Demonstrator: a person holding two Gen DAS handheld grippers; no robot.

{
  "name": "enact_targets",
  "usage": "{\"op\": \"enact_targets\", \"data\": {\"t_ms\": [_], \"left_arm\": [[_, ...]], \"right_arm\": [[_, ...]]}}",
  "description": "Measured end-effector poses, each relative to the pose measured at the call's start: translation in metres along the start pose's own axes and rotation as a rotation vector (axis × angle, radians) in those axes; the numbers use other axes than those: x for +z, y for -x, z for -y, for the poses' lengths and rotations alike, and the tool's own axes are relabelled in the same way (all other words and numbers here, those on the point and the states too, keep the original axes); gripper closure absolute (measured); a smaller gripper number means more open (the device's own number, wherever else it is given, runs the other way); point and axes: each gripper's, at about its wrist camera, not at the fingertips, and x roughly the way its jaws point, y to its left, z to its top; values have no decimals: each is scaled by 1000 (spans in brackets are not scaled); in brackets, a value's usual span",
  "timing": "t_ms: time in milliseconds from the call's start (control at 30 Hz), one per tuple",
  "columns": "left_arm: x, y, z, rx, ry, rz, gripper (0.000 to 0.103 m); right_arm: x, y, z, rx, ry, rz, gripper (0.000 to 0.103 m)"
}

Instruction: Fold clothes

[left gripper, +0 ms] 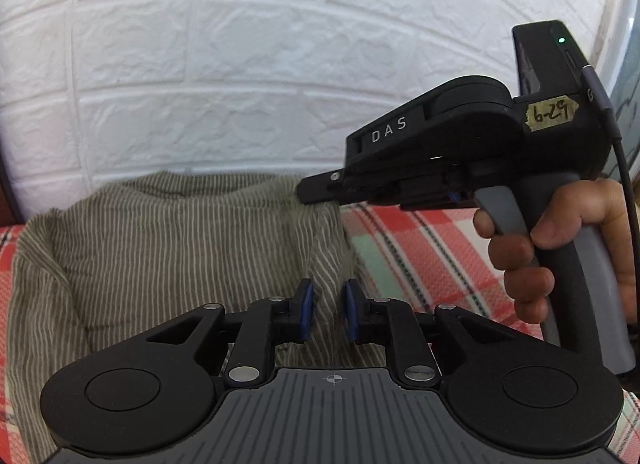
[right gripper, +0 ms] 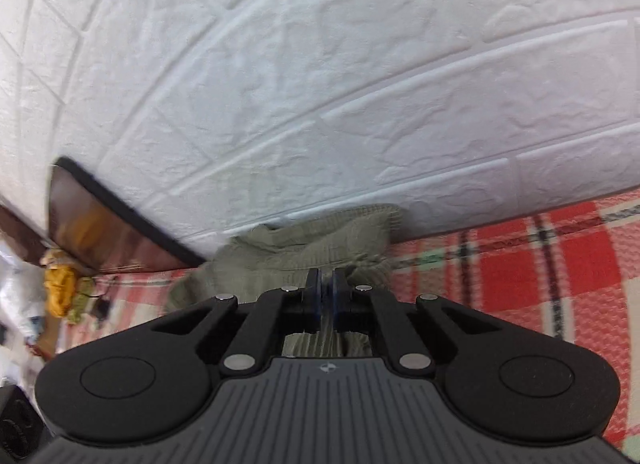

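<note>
My left hand-held gripper (left gripper: 327, 312) has its jaws apart, a ridge of the striped olive garment (left gripper: 160, 248) rising between the blue pads (left gripper: 306, 314) without being pressed; it is released. My right hand-held gripper (right gripper: 327, 296) is clenched on a fold of the same garment (right gripper: 320, 240), cloth pinched between its pads and showing again below them. In the left view that right hand-held gripper (left gripper: 316, 190) reaches in from 3 o'clock, my hand (left gripper: 560, 248) on its grey handle, its tip on the garment's far right corner at about 1 o'clock from my left jaws.

The garment lies bunched on a red, white and green checked cover (left gripper: 420, 248), its far edge pushed up against the white brick-pattern wall (left gripper: 240, 64) at 12 o'clock. No containers show. The cover runs bare toward 3 o'clock in the right view (right gripper: 540, 264), the widest free stretch. Toward 9 o'clock there, a dark-framed panel (right gripper: 100, 220) leans at the wall, with a yellow bundle (right gripper: 60, 288) and blurred clutter below it at the cover's edge.
</note>
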Motion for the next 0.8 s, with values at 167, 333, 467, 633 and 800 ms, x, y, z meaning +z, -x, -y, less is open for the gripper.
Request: {"op": "enact_targets", "data": {"t_ms": [167,333,467,633,800], "left_arm": [[-1,-4,-12,8,24,-25,63],[6,20,-25,-12,60,16,63],[12,43,-38,-4,98,58,63],[12,62,-51,16,134,67,63],[8,73,-50,17,124,58,62]], "right_arm": [[-6,1,15,24,-71,16,95],[-13,31,6,109,-25,12,95],[-32,40,0,143,9,-48,95],[-48,36,-6,115,50,-64,70],[-51,25,-11,88,81,-76,83]]}}
